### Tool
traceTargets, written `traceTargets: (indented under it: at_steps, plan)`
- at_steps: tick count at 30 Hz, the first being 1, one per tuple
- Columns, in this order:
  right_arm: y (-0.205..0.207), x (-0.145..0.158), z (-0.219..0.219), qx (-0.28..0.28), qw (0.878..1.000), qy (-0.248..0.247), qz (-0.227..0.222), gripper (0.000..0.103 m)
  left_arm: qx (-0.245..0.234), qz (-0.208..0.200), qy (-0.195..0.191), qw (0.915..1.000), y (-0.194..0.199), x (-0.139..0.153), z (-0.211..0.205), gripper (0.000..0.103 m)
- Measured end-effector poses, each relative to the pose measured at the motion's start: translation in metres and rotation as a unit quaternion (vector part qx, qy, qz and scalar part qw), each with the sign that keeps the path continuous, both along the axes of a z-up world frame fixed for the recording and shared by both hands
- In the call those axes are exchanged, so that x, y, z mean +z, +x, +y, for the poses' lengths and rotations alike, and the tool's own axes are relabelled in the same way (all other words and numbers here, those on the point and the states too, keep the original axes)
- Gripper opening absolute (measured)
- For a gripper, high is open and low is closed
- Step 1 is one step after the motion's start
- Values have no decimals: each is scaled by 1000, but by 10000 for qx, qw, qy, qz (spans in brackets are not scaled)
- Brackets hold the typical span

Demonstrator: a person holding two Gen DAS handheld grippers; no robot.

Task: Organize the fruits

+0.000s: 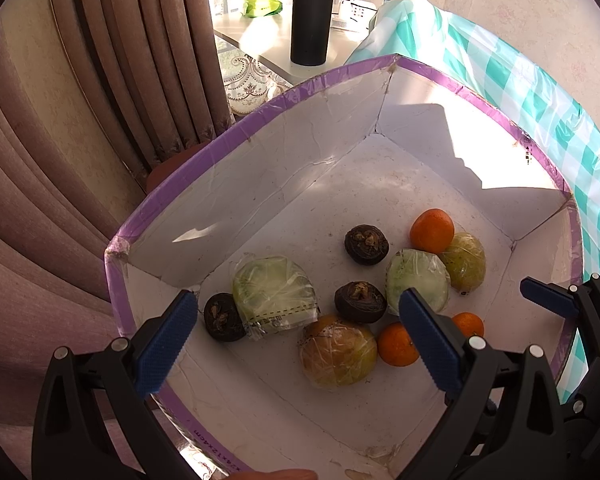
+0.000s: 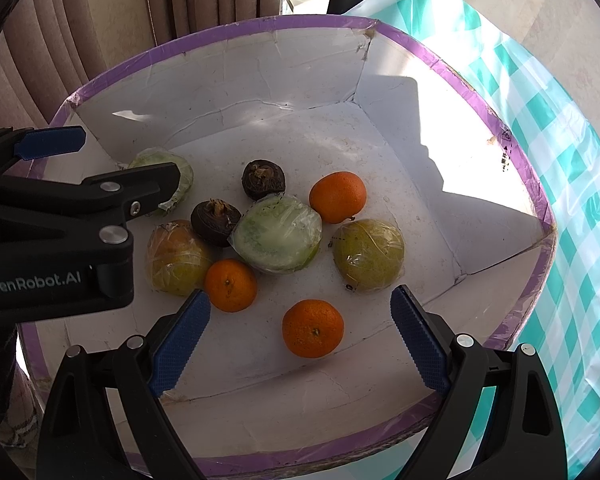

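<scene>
Both the left gripper (image 1: 300, 332) and right gripper (image 2: 300, 338) are hovering with jaws wide over the purple-rimmed white cardboard box (image 2: 260, 24). The round orange mandarin (image 2: 313, 328) is lying nearest the box's near edge; the right gripper should be descending straight, centred, closing gently.

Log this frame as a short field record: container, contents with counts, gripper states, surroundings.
container: box, purple rim, white inside, open top
oranges: three, unwrapped, e.g.
dark fruits: three, e.g.
wrapped fruits: four in plastic film, two pale green, e.g., two yellow-green, e.g.
left gripper: open, holds nothing, over box
right gripper: open, holds nothing, over box
beside box: checked cloth, curtain
</scene>
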State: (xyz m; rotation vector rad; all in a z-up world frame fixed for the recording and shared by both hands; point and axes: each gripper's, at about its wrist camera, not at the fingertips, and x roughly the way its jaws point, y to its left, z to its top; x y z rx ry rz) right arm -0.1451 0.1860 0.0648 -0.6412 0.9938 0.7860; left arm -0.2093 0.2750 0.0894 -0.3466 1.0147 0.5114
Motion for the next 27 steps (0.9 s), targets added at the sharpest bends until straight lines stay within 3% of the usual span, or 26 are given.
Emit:
traceTargets:
  at_steps: [13, 17, 23, 27]
  plan:
    - [-1, -1, 2, -17, 10000, -17, -30, 88, -41, 71, -41, 10000, 1, 0, 2, 101]
    - [0, -2, 1, -17, 10000, -18, -51, 88, 253, -116, 149, 9995, -7, 4, 3, 100]
    - [2, -2, 3, -6, 10000, 45, -82, 89, 437, 226, 535, 9974, -1, 4, -2, 99]
    - [4, 0, 3, 3, 9998, 203, -58, 89, 636, 477, 569, 9952, 0, 3, -2, 99]
